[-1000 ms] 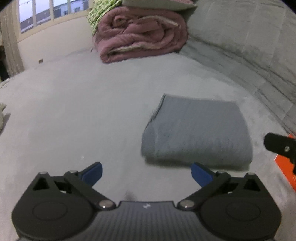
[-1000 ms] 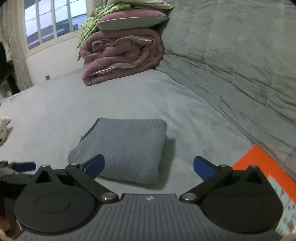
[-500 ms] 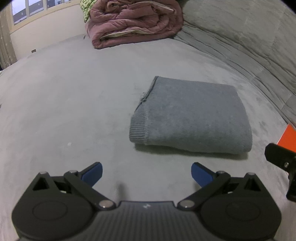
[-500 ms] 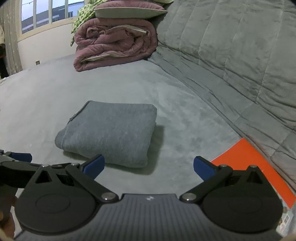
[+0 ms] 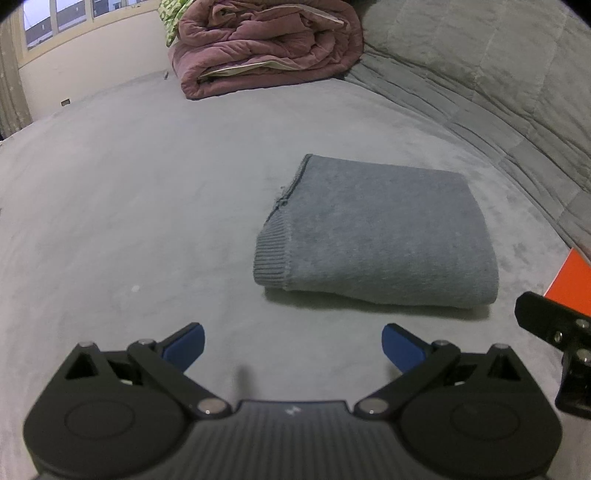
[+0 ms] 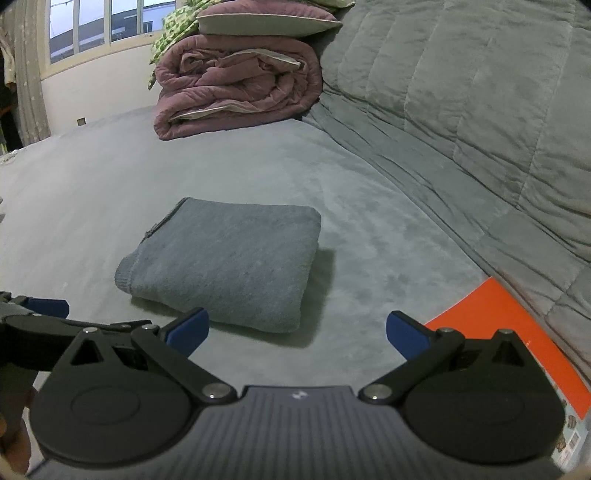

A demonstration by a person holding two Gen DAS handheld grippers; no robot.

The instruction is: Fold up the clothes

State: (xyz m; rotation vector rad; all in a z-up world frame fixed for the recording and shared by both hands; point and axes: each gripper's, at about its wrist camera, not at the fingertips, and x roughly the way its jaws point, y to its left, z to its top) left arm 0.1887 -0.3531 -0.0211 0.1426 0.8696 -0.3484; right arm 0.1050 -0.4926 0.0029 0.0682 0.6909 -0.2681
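Ahead of your left gripper [image 5: 293,345], slightly to its right, the folded grey sweater [image 5: 376,236] lies flat on the grey bed [image 5: 129,184], ribbed hem toward you at its near left corner. Your left gripper's blue fingers [image 5: 184,343] are spread wide with nothing between them, and they sit short of the sweater, not touching it. Far beyond, a rolled mauve comforter [image 5: 266,44] rests against the quilted grey headboard [image 5: 498,62]. At the right edge you can see part of your right gripper [image 5: 554,328] and an orange book [image 5: 570,280].

Ahead of your right gripper [image 6: 297,330], slightly to its left, the same sweater [image 6: 225,258] lies with its near edge just beyond the left blue finger [image 6: 188,330]. The jaws stand wide apart, holding nothing. To the right of that gripper the orange book [image 6: 491,317] lies on the bed [image 6: 369,221]; your left gripper [image 6: 37,314] shows at the far left. The comforter [image 6: 236,88], topped by a pillow [image 6: 266,20], sits far ahead.
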